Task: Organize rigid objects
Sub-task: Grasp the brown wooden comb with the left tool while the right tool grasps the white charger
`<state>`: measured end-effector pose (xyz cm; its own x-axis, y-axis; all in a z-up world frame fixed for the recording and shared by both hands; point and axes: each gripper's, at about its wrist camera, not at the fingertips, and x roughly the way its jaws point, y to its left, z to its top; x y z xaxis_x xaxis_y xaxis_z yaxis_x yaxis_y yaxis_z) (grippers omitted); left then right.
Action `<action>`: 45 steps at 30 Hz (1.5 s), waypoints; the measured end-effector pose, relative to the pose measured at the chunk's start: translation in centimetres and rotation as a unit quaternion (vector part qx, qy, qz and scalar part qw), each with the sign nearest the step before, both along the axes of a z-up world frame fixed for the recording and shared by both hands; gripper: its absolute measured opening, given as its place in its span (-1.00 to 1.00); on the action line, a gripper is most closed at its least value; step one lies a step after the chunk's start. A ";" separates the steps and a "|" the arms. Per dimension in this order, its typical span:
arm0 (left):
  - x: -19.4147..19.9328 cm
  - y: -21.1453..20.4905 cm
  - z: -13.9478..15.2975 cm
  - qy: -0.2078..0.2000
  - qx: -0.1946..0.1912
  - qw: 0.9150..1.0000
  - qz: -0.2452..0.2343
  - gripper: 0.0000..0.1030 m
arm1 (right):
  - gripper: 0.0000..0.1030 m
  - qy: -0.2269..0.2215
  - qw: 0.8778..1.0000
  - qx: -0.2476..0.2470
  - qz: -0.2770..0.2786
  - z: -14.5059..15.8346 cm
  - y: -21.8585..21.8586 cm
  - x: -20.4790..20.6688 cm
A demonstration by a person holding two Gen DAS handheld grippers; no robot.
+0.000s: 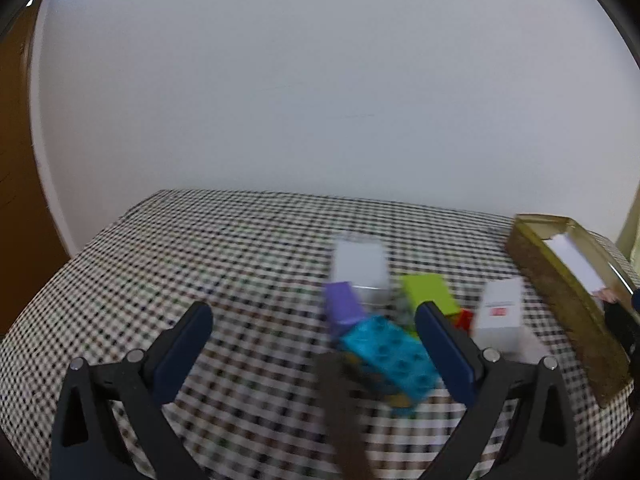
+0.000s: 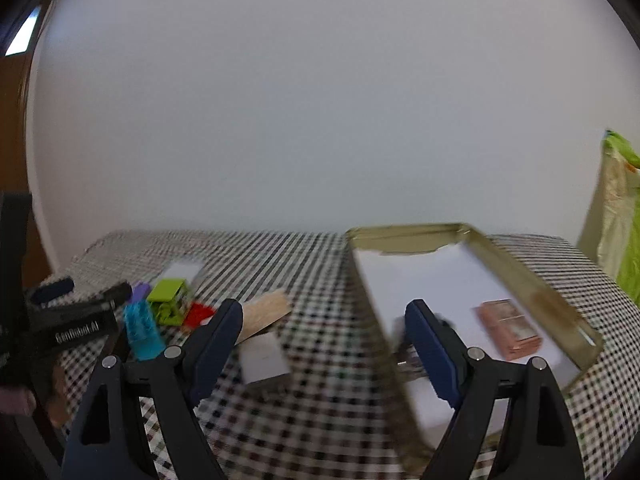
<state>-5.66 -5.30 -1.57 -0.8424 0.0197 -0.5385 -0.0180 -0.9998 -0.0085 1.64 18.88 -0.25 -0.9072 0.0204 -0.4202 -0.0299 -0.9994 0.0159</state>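
Observation:
A pile of toy blocks lies on the checked tablecloth: a cyan brick (image 1: 394, 358), a purple block (image 1: 343, 307), a lime block (image 1: 430, 294), a small red piece (image 1: 464, 319), two white boxes (image 1: 500, 314) (image 1: 362, 266) and a brown flat stick (image 1: 342, 408). My left gripper (image 1: 314, 320) is open and empty, just short of the pile. My right gripper (image 2: 324, 320) is open and empty over the left rim of the gold tin (image 2: 532, 280). The tin holds a pinkish-brown block (image 2: 508, 328) on white lining. The pile also shows in the right wrist view, with the cyan brick (image 2: 142, 332) nearest.
The gold tin (image 1: 560, 300) stands at the table's right side. A wooden stick (image 2: 266, 312) and a white box (image 2: 264, 358) lie between the pile and the tin. A green and cream bag (image 2: 622, 216) hangs beyond the right table edge. A white wall stands behind.

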 end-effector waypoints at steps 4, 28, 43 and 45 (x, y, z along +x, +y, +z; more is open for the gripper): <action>-0.9 -2.2 -0.5 -0.019 0.012 0.999 0.029 0.99 | 0.66 -0.055 0.998 0.006 0.026 -1.1 -1.7 -2.2; 0.3 0.0 -2.5 -0.097 0.019 0.991 -0.094 0.95 | 0.21 -0.222 0.973 0.013 0.054 -5.8 -2.9 -7.8; -0.4 -0.1 -4.5 -0.159 0.034 0.984 -0.070 -0.33 | -0.21 -0.217 0.954 -0.132 0.159 -5.3 -0.9 -5.1; -0.6 -0.5 -4.6 -0.158 0.038 0.985 -0.060 -0.51 | -0.21 -0.214 0.949 -0.148 0.175 -5.0 -0.8 -4.8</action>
<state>-6.26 -5.78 -6.15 -0.6220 0.1602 -0.7664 -0.1211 -0.9868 -0.1079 -3.18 18.04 -5.22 -0.5809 -0.4272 -0.6929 0.2361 -0.9031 0.3588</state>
